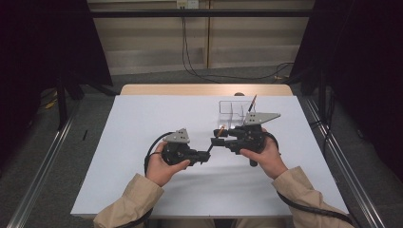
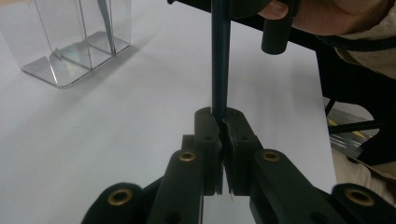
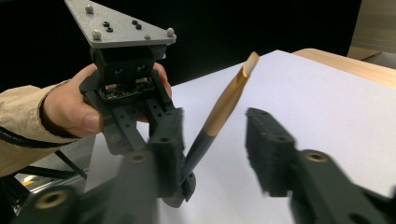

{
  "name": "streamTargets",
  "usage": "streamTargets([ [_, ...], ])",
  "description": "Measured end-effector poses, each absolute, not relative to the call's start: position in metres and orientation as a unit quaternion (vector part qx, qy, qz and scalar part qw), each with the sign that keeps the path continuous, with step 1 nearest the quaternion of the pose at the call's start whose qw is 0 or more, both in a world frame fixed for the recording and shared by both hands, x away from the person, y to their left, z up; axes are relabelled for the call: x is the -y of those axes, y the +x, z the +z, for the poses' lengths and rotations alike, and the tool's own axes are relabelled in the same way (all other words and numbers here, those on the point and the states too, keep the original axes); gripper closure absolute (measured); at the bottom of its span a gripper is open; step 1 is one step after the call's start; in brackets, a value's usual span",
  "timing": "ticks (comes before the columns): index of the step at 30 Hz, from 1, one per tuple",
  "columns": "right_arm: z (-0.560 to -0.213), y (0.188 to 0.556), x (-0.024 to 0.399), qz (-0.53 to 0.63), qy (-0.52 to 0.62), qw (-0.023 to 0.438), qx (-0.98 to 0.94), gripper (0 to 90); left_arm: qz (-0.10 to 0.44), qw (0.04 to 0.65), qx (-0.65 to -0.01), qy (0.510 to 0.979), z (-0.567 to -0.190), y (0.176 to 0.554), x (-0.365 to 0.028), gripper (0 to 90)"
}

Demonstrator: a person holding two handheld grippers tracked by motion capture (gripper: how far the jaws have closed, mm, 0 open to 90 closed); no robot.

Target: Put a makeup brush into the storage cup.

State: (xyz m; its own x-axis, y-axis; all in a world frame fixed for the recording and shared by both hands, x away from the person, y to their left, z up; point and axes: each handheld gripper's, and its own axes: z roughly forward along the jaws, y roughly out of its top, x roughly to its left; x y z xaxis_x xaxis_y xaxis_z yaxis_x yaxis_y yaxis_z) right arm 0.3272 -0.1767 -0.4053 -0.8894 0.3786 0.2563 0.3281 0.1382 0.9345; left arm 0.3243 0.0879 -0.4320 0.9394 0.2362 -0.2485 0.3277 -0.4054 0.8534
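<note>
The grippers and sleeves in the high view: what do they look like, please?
Both the left gripper and the right gripper are black, blocky tools with brass-coloured rivets at the jaw joints. Each carries a grey three-cornered plate with small screws on top. A black cable trails from each. The person wears beige long sleeves.

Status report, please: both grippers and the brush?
Left gripper shut on brush. Right gripper open around its tip end, fingers not touching. Nothing in the way.
</note>
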Motion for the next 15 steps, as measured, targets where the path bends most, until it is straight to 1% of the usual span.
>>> streamTargets([
  [2, -0.4050, 0.3273, 0.1763, 0.614, 0.235, 0.020, -0.754, 67.0, -0.045, 0.520, -0.169, 0.836, -0.4322, 0.3242, -0.0874, 85.4],
  [8, -0.4042, 0.3274, 0.1758, 0.617, 0.234, 0.016, -0.752, 75.7, -0.045, 0.522, -0.170, 0.834, -0.4327, 0.3250, -0.0857, 85.4],
  [15, -0.4042, 0.3272, 0.1756, 0.622, 0.238, 0.012, -0.746, 78.9, -0.048, 0.526, -0.174, 0.831, -0.4340, 0.3257, -0.0828, 85.3],
])
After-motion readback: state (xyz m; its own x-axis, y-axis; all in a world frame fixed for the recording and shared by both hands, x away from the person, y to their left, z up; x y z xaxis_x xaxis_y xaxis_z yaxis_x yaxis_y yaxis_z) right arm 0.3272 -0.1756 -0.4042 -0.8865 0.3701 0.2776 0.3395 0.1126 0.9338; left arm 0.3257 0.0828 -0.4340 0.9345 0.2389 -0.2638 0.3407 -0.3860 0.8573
